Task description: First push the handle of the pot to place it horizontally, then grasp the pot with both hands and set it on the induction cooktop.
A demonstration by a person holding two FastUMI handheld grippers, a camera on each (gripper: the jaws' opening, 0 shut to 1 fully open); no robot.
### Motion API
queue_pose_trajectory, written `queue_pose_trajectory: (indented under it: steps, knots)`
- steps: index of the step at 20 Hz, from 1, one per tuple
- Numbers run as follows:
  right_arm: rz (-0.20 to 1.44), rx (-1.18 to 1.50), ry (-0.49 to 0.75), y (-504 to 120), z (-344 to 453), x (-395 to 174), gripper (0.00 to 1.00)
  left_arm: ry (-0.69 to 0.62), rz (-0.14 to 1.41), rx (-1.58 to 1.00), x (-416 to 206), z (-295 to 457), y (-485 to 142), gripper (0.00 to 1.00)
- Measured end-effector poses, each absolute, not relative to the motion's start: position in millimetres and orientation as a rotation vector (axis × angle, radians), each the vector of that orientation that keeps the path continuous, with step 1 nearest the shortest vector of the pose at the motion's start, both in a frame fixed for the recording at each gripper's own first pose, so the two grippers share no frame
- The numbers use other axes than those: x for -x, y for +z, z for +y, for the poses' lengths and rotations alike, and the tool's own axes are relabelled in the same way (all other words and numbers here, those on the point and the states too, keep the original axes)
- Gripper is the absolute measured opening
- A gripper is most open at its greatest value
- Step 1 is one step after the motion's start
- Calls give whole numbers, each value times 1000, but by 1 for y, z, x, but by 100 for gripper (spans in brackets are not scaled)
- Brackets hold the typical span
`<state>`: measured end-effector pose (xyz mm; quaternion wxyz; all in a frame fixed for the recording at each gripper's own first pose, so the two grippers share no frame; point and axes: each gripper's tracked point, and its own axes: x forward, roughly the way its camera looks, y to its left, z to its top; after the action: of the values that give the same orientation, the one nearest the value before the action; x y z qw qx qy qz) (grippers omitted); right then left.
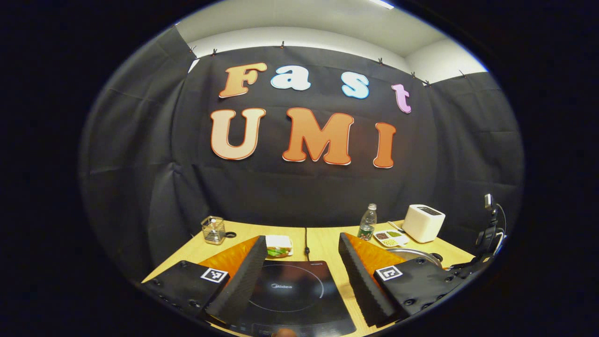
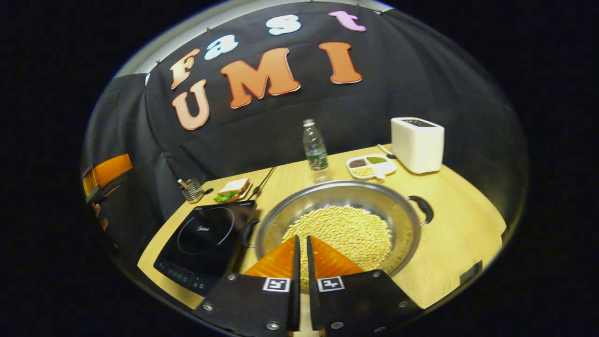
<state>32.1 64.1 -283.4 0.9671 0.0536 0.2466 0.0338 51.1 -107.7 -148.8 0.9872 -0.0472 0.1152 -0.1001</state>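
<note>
The pot (image 2: 339, 220), a wide steel pan heaped with pale beans, sits on the wooden table (image 2: 449, 234) just to the right of the induction cooktop (image 2: 203, 236), its rim close to the cooktop's edge. Its two dark loop handles stand on a slant: one (image 2: 423, 208) points toward the far right, the other (image 2: 248, 232) toward the cooktop on the near left. So the first step, as I read it, is not yet done; the handles want turning until they lie level across. The right gripper (image 2: 302, 245) hangs over the pot's near rim with its fingers drawn almost together, a thin slit between them and nothing held, a fair shape for nudging. The left gripper (image 1: 303, 255) hovers above the cooktop with its fingers spread wide and empty. The next move likely calls for the right one to reach a handle and push it round, gently so the beans stay put. Behind stand a water bottle (image 2: 315, 146), a toaster (image 2: 417, 144), a divided dish (image 2: 370, 166) and a sandwich (image 2: 234, 188).
</note>
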Motion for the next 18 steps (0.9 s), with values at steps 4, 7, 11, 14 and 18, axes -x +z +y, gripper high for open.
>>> queue_pose_trajectory:
  steps: [4, 7, 11, 14, 18]
  knots:
    - [464, -101, -26, -278, 9, -44, 59, -263, 301, 111, -58, -156, -183, 96]
    - [447, -67, -98, -279, -30, -55, 89, -304, 363, 112, -62, -191, -215, 96]
    - [453, -34, -158, -290, -64, -73, 95, -339, 460, 105, -68, -223, -256, 100]
    - [487, -22, -196, -306, -83, -83, 95, -358, 541, 76, -74, -241, -291, 96]
    - [531, -28, -208, -325, -94, -93, 95, -376, 656, 70, -77, -254, -331, 100]
